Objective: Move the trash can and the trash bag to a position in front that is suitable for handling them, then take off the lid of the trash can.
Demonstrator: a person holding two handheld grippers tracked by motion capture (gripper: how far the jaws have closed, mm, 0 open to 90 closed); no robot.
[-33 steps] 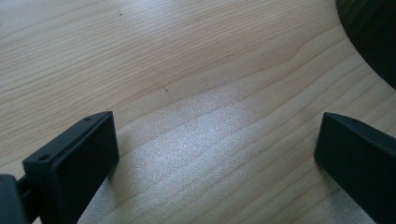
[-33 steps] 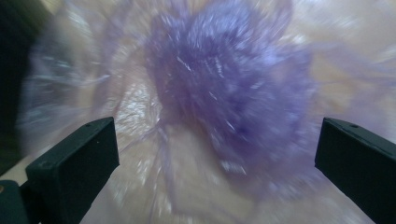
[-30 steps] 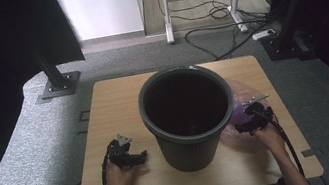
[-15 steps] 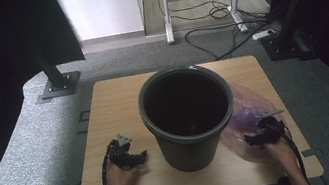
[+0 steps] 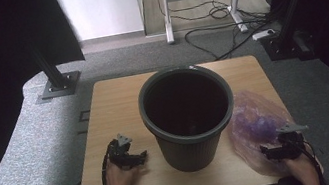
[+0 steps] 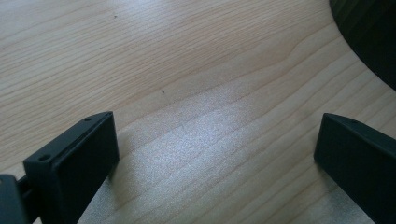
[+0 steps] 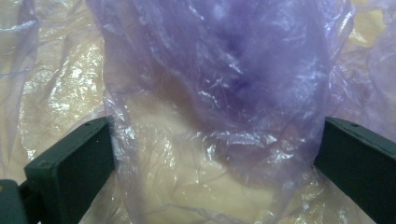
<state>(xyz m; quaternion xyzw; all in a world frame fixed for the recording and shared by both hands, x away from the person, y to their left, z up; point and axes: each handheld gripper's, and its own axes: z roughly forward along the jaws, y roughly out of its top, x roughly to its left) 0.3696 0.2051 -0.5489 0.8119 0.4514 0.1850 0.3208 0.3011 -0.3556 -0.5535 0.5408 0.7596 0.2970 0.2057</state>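
The left gripper (image 5: 127, 155) rests low over the table (image 5: 114, 106) with its fingers (image 6: 74, 158) spread wide and nothing but bare wood grain between them; it looks parked there, out of the way yet close to hand. Just beyond its right finger, in the left gripper view, curves the dark wall of the bin (image 5: 187, 114), a tall grey-green bucket that stands upright at the middle of the table, probably set there so a liner can be drawn over its rim from either side. To the right of the bin, touching or nearly touching its base, lies the purple bag (image 5: 258, 125), a thin translucent plastic sheet, crumpled and spread flat on the wood. The right gripper (image 5: 283, 146) sits at the bag's near edge with its fingers (image 7: 74, 158) wide apart, a raised fold of film standing between them but not pinched; my guess is that it is lined up to close on that fold. The bag's mouth is hard to find among the wrinkles, the bin's bottom is lost in shadow, and both forearms are cut off by the lower edge of the high view.
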